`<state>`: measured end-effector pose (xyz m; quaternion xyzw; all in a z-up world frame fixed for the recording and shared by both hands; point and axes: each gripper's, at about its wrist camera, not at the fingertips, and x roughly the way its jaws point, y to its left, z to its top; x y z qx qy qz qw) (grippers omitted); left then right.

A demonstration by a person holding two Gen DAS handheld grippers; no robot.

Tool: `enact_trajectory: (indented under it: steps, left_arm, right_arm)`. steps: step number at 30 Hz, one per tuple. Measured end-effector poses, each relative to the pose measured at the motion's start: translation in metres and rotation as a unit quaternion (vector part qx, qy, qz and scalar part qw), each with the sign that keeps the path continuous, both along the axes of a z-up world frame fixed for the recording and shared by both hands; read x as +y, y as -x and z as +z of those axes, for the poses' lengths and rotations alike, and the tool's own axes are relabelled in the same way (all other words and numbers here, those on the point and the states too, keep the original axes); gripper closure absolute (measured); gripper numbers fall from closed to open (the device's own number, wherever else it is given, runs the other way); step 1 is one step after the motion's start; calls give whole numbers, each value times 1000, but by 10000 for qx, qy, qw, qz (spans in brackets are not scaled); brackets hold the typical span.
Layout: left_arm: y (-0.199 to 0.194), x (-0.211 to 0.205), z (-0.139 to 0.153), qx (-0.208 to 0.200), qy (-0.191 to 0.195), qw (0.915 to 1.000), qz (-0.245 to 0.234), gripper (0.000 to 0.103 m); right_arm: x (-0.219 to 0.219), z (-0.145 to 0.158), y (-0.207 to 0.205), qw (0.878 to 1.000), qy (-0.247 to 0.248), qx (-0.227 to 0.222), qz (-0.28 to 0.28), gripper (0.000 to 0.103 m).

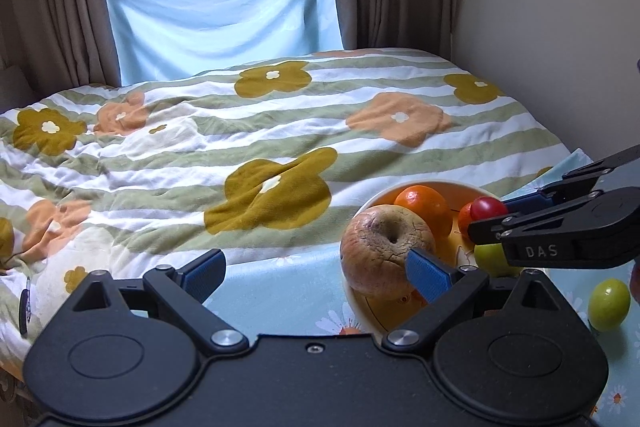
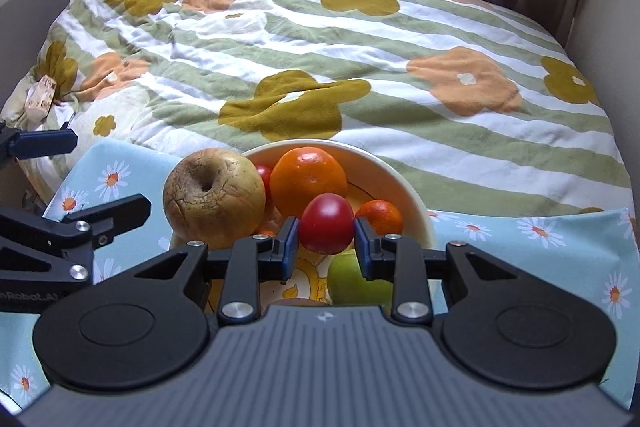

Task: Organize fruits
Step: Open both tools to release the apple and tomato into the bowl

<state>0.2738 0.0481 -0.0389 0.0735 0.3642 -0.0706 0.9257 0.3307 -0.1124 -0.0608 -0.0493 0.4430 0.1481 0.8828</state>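
Right hand-held gripper (image 2: 326, 241) pinching smooth red fruit (image 2: 327, 224), left hand-held gripper (image 1: 316, 271) spread by wrinkled apple (image 1: 384, 255).

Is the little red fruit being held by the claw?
Yes, held. The right gripper's blue fingers press both sides of the small round red fruit, above the cream bowl.

Your right tongs (image 2: 326, 245) hide the lower half of the green fruit (image 2: 352, 283) in the bowl (image 2: 416, 203); behind the apple (image 2: 214, 197), a small red fruit (image 2: 264, 175) barely shows.
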Motion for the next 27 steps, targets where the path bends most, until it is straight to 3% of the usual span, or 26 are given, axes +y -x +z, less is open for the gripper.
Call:
enact_trajectory:
  steps: [8, 11, 13, 27]
  left_arm:
    - [11, 10, -4, 41, -98, 9998, 137, 4]
    - [13, 13, -8, 98, -57, 9998, 167, 4]
    - [14, 14, -9, 117, -33, 9998, 167, 4]
    - [20, 10, 10, -24, 76, 9998, 197, 4]
  right_arm:
    - [6, -20, 2, 9996, 77, -194, 168, 57]
    - [9, -18, 7, 9990, 157, -357, 216, 35]
    - [9, -17, 11, 9985, 205, -485, 169, 5]
    - [2, 9, 28, 9977, 258, -627, -75, 3]
